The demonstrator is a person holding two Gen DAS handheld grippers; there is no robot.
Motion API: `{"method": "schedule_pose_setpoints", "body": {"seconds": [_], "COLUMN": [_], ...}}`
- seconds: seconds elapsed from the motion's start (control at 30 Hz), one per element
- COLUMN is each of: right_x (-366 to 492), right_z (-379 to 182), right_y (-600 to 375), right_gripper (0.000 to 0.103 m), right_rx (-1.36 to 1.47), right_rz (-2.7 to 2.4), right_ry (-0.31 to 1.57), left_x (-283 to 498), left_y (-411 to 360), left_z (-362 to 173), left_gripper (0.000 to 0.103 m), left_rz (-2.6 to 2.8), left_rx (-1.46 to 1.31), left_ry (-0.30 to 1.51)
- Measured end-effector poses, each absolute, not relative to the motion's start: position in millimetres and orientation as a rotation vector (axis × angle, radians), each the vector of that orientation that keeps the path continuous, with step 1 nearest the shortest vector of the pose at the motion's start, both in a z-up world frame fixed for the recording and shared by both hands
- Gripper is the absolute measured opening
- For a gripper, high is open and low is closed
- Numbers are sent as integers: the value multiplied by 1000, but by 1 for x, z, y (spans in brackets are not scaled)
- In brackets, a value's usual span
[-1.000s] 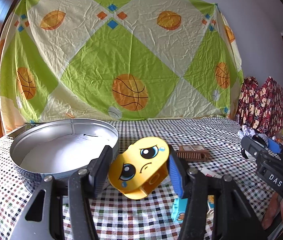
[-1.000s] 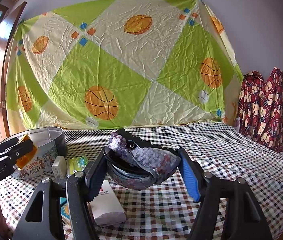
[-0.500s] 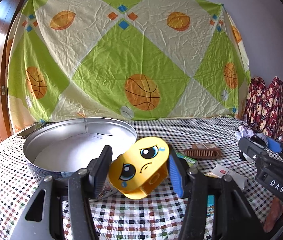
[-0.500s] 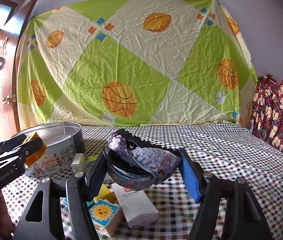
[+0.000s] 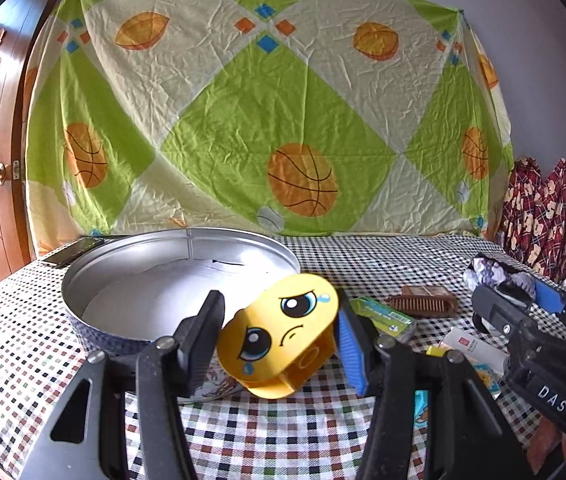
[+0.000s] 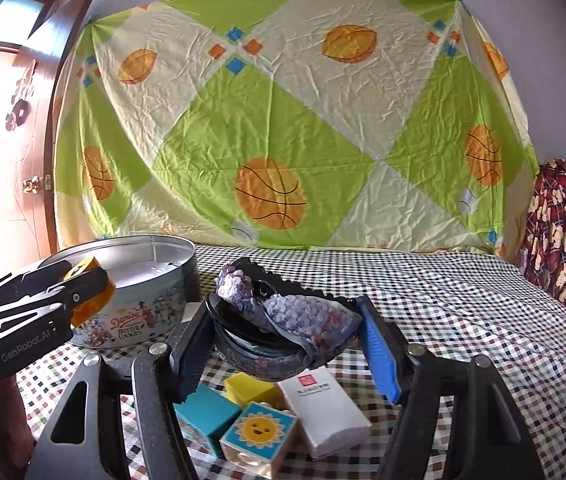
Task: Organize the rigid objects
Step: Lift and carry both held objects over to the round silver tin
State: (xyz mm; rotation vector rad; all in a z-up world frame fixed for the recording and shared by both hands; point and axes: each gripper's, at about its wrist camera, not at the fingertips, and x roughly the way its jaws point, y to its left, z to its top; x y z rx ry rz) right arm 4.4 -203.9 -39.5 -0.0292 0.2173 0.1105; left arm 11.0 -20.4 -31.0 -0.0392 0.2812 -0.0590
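My left gripper is shut on a yellow sad-face block, held just off the checked cloth at the near right rim of the round cookie tin, which holds white paper. My right gripper is shut on a purple sequined hair clip, carried above a sun-face block, a teal block, a yellow block and a white box. The left gripper shows at the left of the right wrist view, beside the tin. The right gripper shows at the right of the left wrist view.
A brown comb, a green packet and a white box lie right of the tin. A dark phone sits at the cloth's far left. A basketball-print sheet hangs behind. Red patterned fabric stands at right.
Both grippers have drifted left over the cloth with their loads. In the right wrist view the tin has come nearer and the blocks now lie under the clip.
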Motion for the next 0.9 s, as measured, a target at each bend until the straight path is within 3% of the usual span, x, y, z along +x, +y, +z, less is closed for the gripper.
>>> {"method": "schedule_pose_setpoints", "body": {"seconds": [0.9], "right_x": [10], "right_z": [-39], "right_y": [-152], "right_gripper": [70], "right_rx": [-85], "right_rz": [218], "right_ry": [236], "left_x": [13], "left_y": [16], "left_z": [-32], "left_gripper": [54], "left_rz": [9], "left_rx": [-75], "left_ry": [281]}}
